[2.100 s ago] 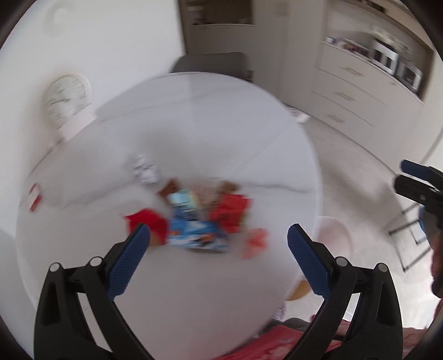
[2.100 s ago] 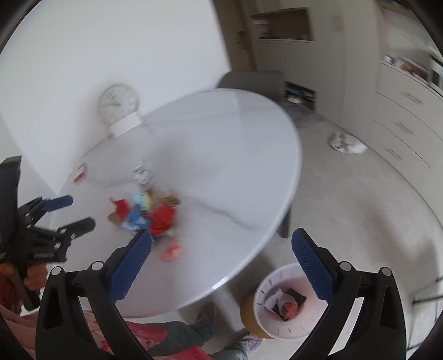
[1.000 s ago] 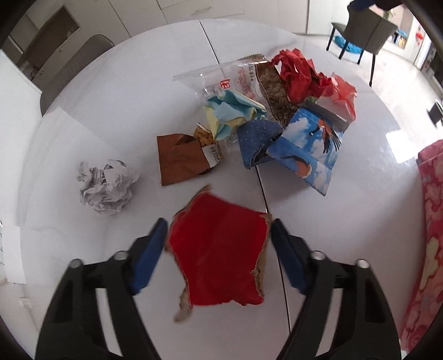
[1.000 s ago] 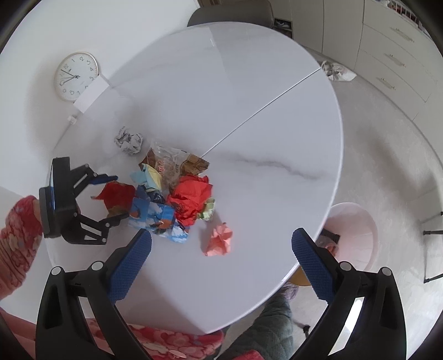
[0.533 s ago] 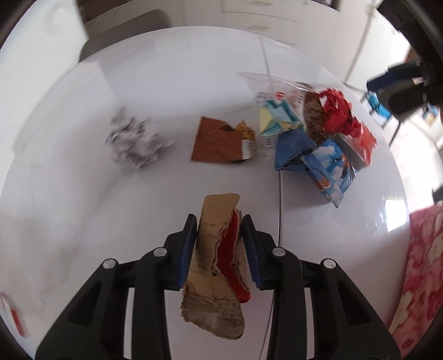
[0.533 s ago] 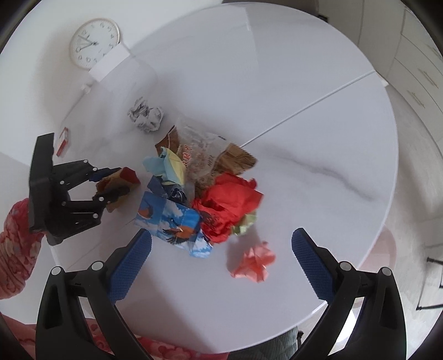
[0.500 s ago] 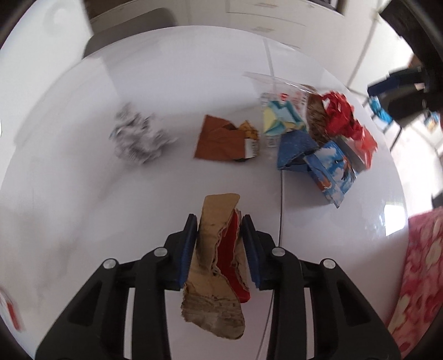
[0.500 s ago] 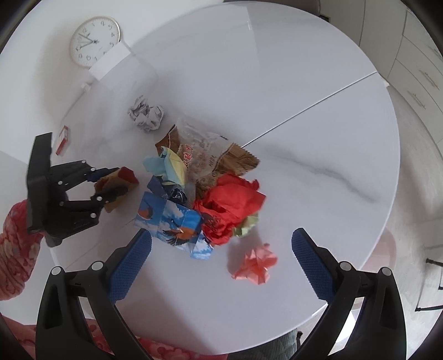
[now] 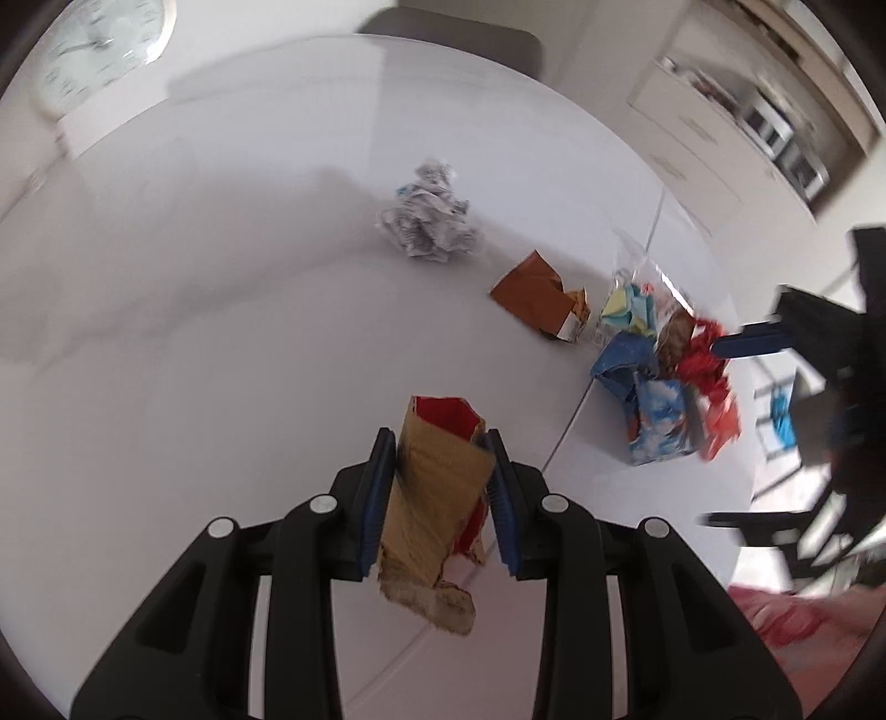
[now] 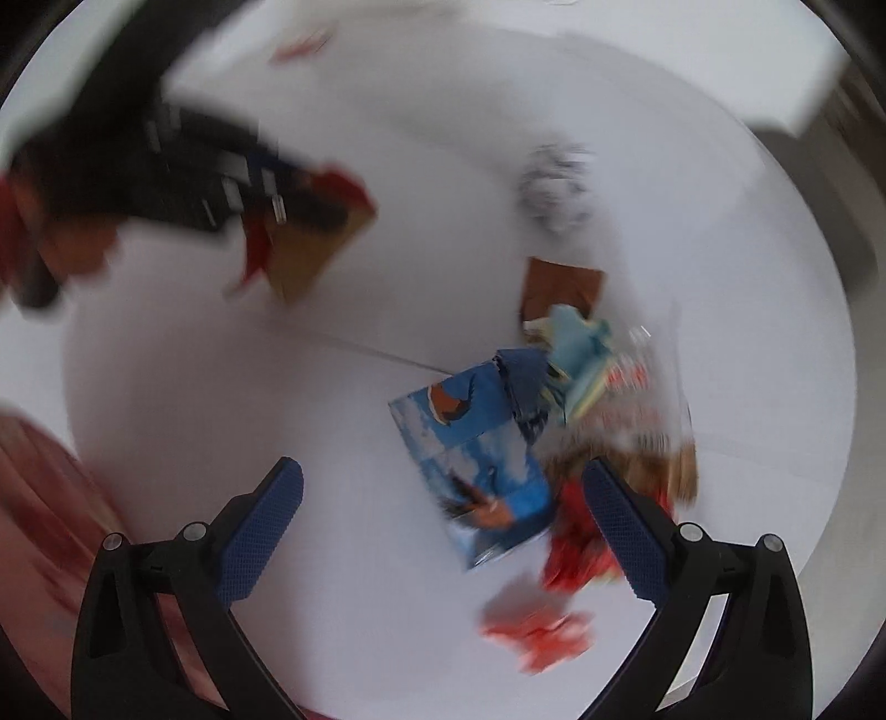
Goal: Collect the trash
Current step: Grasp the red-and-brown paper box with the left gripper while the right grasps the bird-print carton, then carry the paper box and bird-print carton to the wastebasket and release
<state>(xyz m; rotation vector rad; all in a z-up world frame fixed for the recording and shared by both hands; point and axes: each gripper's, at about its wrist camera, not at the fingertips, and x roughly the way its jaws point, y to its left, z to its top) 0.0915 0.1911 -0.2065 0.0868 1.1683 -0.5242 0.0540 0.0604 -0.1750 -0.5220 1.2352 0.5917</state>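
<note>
My left gripper (image 9: 443, 443) is shut on a torn red and brown cardboard piece (image 9: 437, 487) and holds it above the white round table (image 9: 221, 332). In the right wrist view that piece (image 10: 315, 243) hangs from the left gripper at the upper left. My right gripper (image 10: 443, 487) is open and empty, low over the trash pile, with the blue printed carton (image 10: 476, 459) between its fingers. The pile also holds red crumpled paper (image 10: 576, 537), a brown wrapper (image 10: 559, 288), a clear bag (image 10: 637, 399) and pale paper (image 10: 576, 349). A pink crumpled piece (image 10: 537, 631) lies nearest.
A crumpled white paper ball (image 9: 429, 213) lies apart from the pile, towards the far side of the table. A wall clock (image 9: 94, 50) stands at the far left. A grey chair (image 9: 454, 39) is behind the table. Cabinets (image 9: 736, 133) line the right.
My left gripper has lifted and swung left with the cardboard piece. My right gripper has dropped fast towards the trash pile and now hovers over the blue carton.
</note>
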